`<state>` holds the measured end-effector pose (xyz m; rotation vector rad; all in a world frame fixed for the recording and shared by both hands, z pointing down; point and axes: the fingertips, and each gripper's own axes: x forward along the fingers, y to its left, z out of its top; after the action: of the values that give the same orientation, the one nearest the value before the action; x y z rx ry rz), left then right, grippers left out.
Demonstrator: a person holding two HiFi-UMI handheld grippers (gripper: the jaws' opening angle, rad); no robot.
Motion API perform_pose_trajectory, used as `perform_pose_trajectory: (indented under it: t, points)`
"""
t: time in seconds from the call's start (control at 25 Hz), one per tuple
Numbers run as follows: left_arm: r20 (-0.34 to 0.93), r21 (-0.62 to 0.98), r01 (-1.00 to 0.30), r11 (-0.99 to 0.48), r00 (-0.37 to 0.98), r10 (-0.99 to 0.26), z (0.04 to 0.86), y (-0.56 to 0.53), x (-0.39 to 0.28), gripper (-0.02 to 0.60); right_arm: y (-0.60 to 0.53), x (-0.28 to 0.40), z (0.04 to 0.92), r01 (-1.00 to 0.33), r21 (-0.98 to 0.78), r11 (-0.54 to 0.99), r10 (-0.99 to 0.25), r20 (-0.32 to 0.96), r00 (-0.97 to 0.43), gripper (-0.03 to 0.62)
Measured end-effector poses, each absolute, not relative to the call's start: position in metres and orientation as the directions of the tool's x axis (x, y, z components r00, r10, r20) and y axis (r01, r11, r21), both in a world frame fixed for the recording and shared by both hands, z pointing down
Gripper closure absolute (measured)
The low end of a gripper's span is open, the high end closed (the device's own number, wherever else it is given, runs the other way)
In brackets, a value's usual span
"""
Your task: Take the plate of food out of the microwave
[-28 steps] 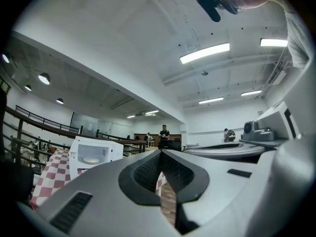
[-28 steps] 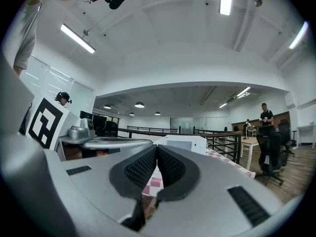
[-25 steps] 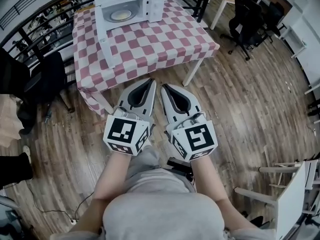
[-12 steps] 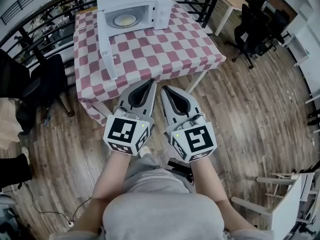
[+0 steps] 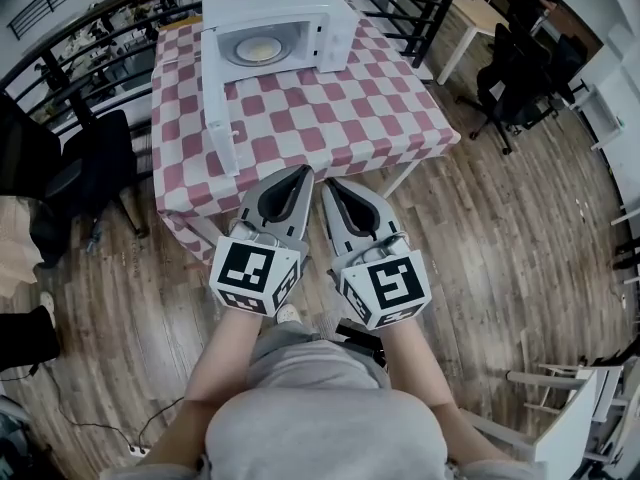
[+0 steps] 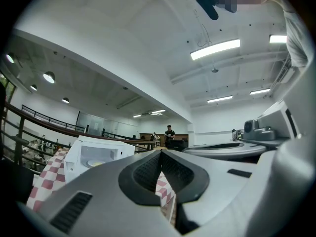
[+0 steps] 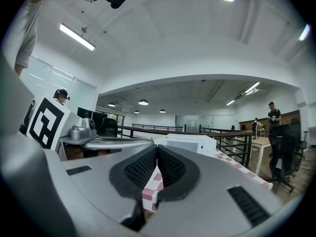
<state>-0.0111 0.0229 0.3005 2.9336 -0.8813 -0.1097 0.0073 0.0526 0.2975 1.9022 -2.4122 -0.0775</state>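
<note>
While both tools are carried level and side by side before the person, close to the near edge of the table (image 5: 330, 118), the left gripper (image 5: 304, 171) is shown with its jaws brought together tip to tip and nothing held between them. The same closure is confirmed in the left gripper view. The right gripper (image 5: 327, 182) is likewise closed and empty, its black ribbed pads (image 7: 143, 168) being seen to meet at the tip.

The table is covered with a red-and-white checked cloth, and the microwave (image 5: 280, 23) is set at its far end. The microwave door (image 5: 218, 108) is swung fully open on the left side and is directed toward the near edge of the table. The plate of food (image 5: 258, 50), a pale round plate with something yellowish on it, is seen lying inside the oven cavity, well apart from both grippers. In the left gripper view the plate is glimpsed through the open front, to the left of the jaws.

A black chair (image 5: 80, 168) is placed to the left of the table on the wooden floor (image 5: 500, 238), and a dark railing (image 5: 60, 58) is run behind it.
</note>
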Motion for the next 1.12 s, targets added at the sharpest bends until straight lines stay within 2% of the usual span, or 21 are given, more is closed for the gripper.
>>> perform_pose_trajectory:
  t: [1.12]
  points:
    - [-0.058, 0.077, -0.64, -0.764, 0.762, -0.645, 0.304, -0.087, 0.015, 0.58, -0.06, 0.042, 0.308, -0.945, 0.07, 0.319, -0.948, 0.017, -0.318, 0.568]
